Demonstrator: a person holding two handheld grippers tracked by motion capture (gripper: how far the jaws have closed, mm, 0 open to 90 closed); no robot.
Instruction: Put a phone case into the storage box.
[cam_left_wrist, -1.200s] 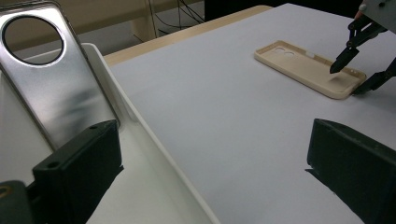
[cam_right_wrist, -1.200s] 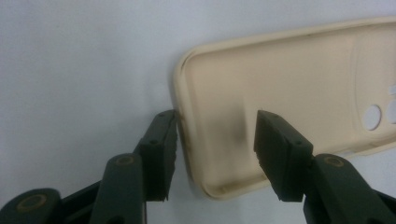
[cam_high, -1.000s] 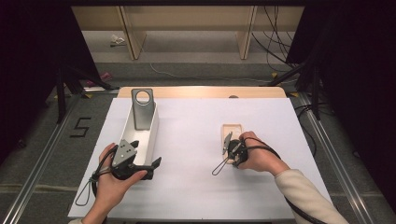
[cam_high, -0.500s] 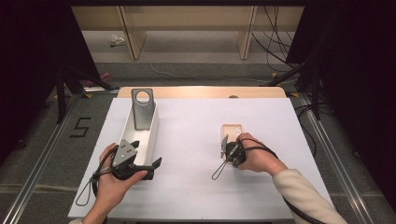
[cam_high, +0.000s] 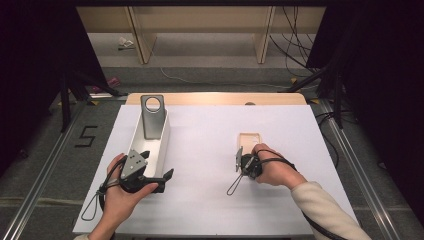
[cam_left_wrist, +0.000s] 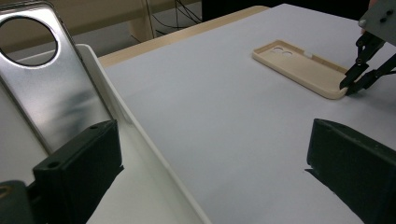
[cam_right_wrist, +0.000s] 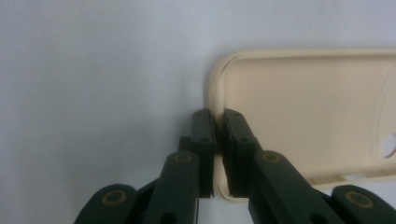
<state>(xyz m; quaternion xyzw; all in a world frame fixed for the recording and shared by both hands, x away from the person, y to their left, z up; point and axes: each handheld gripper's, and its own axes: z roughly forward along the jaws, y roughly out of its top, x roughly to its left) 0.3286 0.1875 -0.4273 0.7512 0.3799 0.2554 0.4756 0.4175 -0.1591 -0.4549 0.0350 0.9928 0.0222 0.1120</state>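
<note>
A beige phone case (cam_high: 249, 139) lies inside-up on the white table sheet (cam_high: 210, 150). My right gripper (cam_high: 244, 154) is at its near end. In the right gripper view the jaws have just been closing, and my right gripper (cam_right_wrist: 218, 122) is now shut on the rim of the beige case (cam_right_wrist: 303, 107) at a rounded corner. A silver phone case (cam_high: 152, 117) with a round hole leans upright in the far end of a white tray (cam_high: 164, 142). My left gripper (cam_high: 159, 163) is open at the tray's near end, and its jaws hold nothing (cam_left_wrist: 212, 149).
The left gripper view shows the silver case (cam_left_wrist: 51, 93), the tray's rim (cam_left_wrist: 140, 135), the beige case (cam_left_wrist: 299, 67) and the right gripper (cam_left_wrist: 350, 86) farther off. Bare white sheet lies between tray and beige case. Beyond the table's far wooden edge (cam_high: 215, 98) are floor, cables and table legs.
The right gripper's jaws have narrowed onto the near rim of the beige case. Both hands have kept their places, and the left gripper looks the same.
</note>
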